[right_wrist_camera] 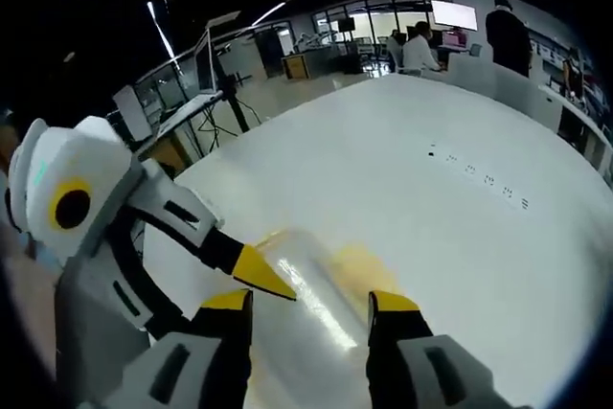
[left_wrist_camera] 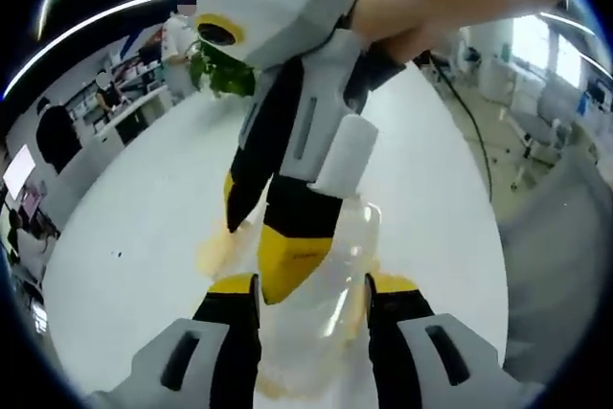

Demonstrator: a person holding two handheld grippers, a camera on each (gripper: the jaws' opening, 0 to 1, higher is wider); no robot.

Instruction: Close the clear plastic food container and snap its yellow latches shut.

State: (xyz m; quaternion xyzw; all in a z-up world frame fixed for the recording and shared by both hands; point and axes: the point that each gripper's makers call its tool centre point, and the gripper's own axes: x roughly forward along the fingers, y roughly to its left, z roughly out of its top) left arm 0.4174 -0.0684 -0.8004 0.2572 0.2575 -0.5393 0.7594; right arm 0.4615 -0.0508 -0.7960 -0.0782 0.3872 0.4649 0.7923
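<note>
Container, clear plastic, lies on white table. In left gripper view it sits directly ahead of and between the left gripper's yellow-tipped jaws, running up-frame from the gap. Yellow latches: faint yellowish patches at container's edges, one at left; too blurred to tell if snapped.

Left gripper: jaws spread, one each side of container, no clear contact w/ it. Reads as open.

Right gripper comes into left gripper view from above, held by a person's hand. Its two yellow-tipped jaws point down onto container: one tip on the lid top near centre, other tip just beside container's left edge. Jaws apart, nothing clamped.

Right gripper view: container again just ahead of own jaws, lid surface w/ bright glare streak, yellow patch at far side. Right gripper jaws parted, straddling lid, not pinching. Left gripper enters from left, white body, yellow tip touching container's near-left edge.

Surroundings: green plant behind right gripper on table. Small dark marks in a row on table, well apart from container. People at desks in background, monitors lit.
</note>
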